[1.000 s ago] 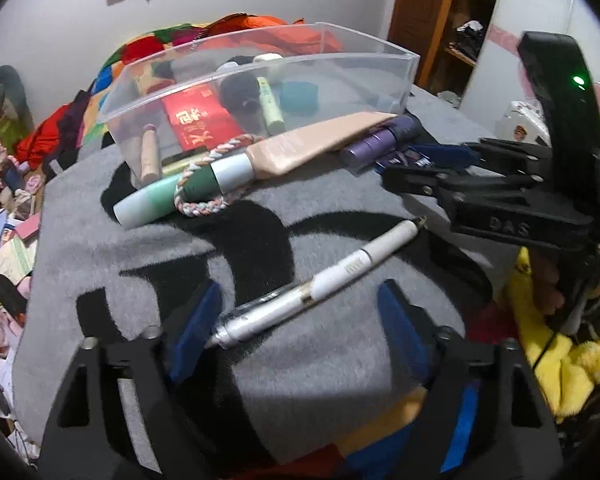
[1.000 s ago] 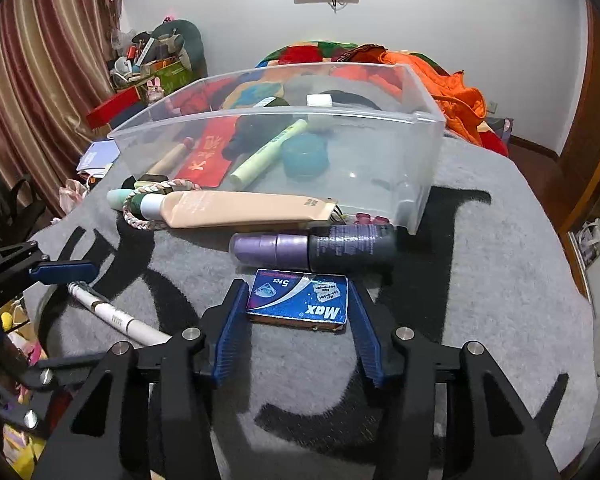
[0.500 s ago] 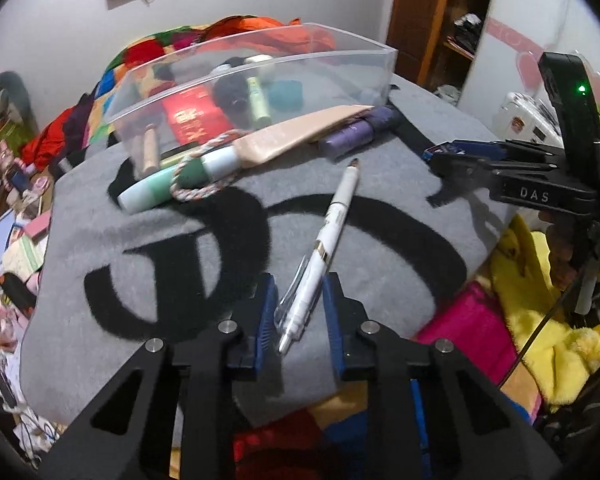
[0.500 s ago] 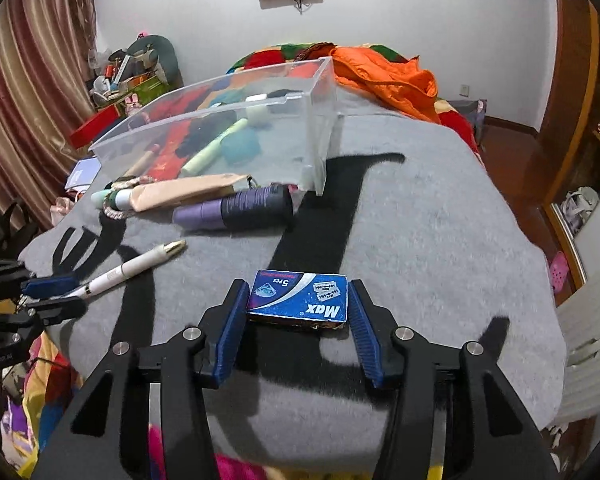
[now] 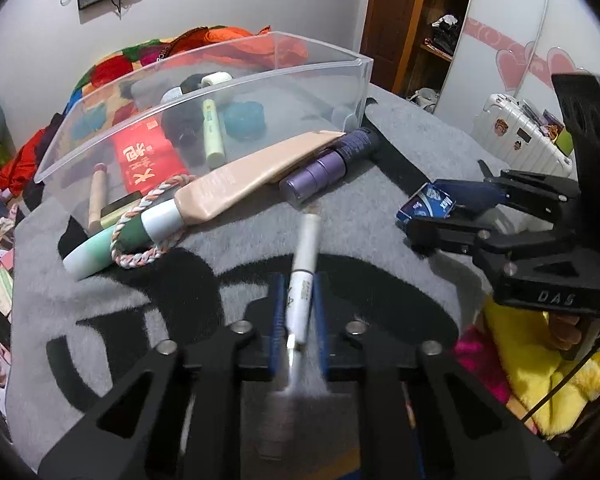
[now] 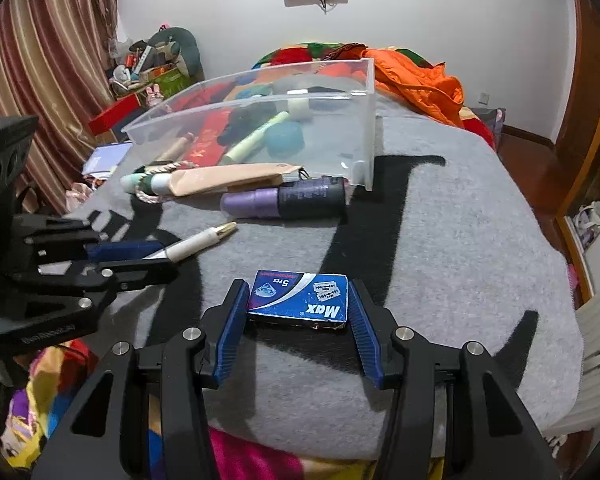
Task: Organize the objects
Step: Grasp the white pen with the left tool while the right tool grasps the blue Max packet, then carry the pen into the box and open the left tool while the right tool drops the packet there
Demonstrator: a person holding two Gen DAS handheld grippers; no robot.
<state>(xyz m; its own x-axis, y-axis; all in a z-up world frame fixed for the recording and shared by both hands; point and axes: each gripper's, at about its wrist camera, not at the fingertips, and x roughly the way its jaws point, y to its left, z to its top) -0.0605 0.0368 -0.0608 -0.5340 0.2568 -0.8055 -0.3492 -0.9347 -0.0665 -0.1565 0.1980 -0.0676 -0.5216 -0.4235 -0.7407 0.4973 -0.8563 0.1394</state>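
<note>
A white pen [image 5: 306,240] lies lengthwise between the blue pads of my left gripper [image 5: 298,280], whose jaws are closing tight onto its barrel; its tip points toward the bin. My right gripper [image 6: 297,285] is shut on a blue razor-blade box [image 6: 298,298], held just over the grey blanket. That box [image 5: 426,204] also shows in the left wrist view, at the right. Behind stands a clear plastic bin [image 5: 220,96] holding several items. Against its front wall rest a beige tube [image 5: 252,178], a purple bottle [image 5: 328,166] and a mint-green tube [image 5: 100,246] ringed by a braided cord.
A grey blanket [image 6: 440,260] with black shapes covers the bed. An orange jacket [image 6: 416,76] lies behind the bin. A white suitcase [image 5: 516,136] and a yellow plush [image 5: 540,360] sit off the right edge. Clutter fills the floor at the left.
My left jaws closed from wide open onto the white pen, which swung round in line with the fingers. My right gripper drew back from the bin with the blue box.
</note>
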